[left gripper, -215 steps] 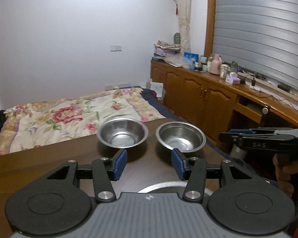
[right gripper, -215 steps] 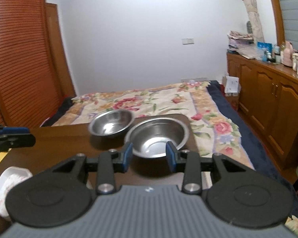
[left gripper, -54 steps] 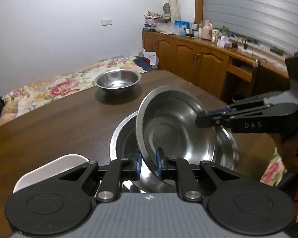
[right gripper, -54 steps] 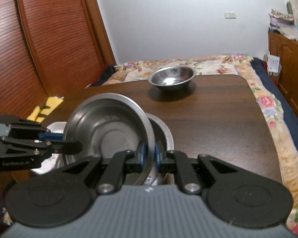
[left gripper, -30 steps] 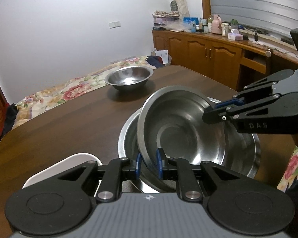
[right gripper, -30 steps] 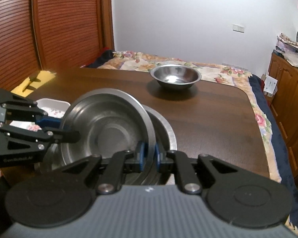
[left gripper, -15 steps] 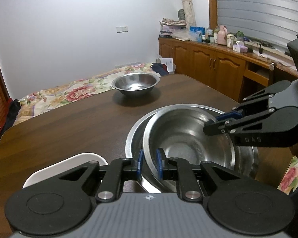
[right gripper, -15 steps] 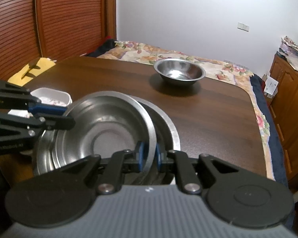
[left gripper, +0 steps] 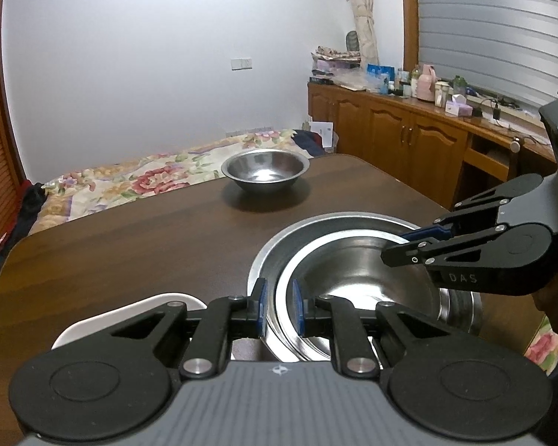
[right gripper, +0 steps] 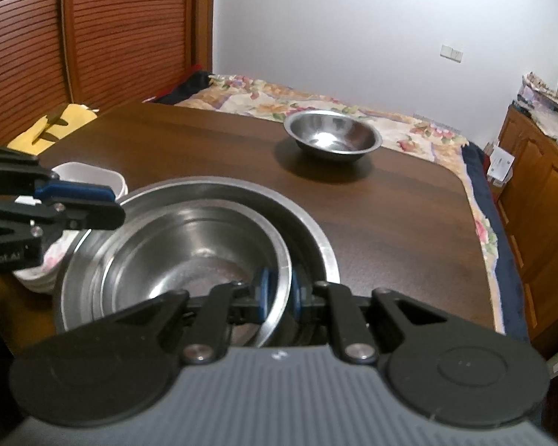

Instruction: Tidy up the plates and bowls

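nesting a steel bowl (right gripper: 182,260) into the larger steel basin (right gripper: 308,238), with both grippers pinching its rim from opposite sides: left gripper (left gripper: 278,306) clamped on the rim's near-left edge, right gripper (right gripper: 278,295) clamped on the rim nearest its own camera, pads pressed to the thin metal with only the rim between them. looks seated, or very nearly, inside the basin, sitting a little off-centre and perhaps slightly tilted; cannot tell whether its base rests flat. next move, by judgement: letting go on both sides, spreading the jaws just enough to clear the rim, then lifting straight away so the bowl is not dragged or rung against the basin.

beside the basin, to the left: a stack of white dishes (right gripper: 93,178), one with a floral pattern showing; contents not visible, seemingly empty. holding nothing but the nested bowl, that basin.

farther across the dark wooden table (left gripper: 130,230): a second small steel bowl (left gripper: 264,169), upright, empty, well apart from the stack, likely next for collecting. beyond the table edge, a flowered bedspread (left gripper: 130,182).
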### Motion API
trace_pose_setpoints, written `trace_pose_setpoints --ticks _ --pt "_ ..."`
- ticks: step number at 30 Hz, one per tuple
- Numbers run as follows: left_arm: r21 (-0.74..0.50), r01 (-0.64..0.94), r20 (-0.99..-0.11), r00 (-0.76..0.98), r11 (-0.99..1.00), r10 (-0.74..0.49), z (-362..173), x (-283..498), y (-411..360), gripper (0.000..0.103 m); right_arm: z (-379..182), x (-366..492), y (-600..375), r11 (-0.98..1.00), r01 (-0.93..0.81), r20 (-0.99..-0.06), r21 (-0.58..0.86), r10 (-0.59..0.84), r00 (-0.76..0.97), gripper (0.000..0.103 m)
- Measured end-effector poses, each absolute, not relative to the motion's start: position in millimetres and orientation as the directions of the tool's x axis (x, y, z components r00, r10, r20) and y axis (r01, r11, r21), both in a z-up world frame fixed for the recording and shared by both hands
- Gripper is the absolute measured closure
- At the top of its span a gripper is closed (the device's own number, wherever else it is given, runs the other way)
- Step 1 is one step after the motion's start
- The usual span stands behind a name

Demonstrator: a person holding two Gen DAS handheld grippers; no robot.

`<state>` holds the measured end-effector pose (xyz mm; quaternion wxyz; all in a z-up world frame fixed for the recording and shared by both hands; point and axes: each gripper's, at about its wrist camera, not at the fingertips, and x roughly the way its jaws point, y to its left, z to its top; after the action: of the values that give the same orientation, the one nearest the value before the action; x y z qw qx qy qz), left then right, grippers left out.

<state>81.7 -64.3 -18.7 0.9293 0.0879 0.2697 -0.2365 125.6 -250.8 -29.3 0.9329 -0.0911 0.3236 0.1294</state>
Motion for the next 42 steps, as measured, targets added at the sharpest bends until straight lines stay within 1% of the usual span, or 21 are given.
trace_pose_setpoints --ticks 13,26,37,40,41,42 --pt "0.021 0.470 -0.512 0.763 0.883 -0.394 -7 82 -60 0.086 -9 119 -263 0.963 -0.265 -0.544 -0.039 0.202 0.814 0.089" --pt "-0.001 0.443 -0.451 0.800 0.897 -0.396 20 82 -55 0.086 28 111 -269 0.963 -0.268 -0.444 -0.022 0.231 0.866 0.089" --pt "0.020 0.439 -0.414 0.821 0.898 -0.393 39 98 -58 0.085 49 116 -274 0.965 -0.262 -0.387 -0.026 0.232 0.893 0.089" --pt "0.036 0.445 -0.410 0.823 0.895 -0.393 45 112 -63 0.083 51 125 -279 0.966 -0.256 -0.383 -0.029 0.226 0.896 0.089" --pt "0.039 0.447 -0.411 0.822 0.893 -0.394 46 118 -65 0.081 51 128 -281 0.966 -0.255 -0.382 -0.030 0.224 0.896 0.089" --pt "0.040 0.449 -0.411 0.821 0.892 -0.395 48 124 -66 0.076 51 134 -284 0.966 -0.256 -0.384 -0.031 0.224 0.896 0.089"
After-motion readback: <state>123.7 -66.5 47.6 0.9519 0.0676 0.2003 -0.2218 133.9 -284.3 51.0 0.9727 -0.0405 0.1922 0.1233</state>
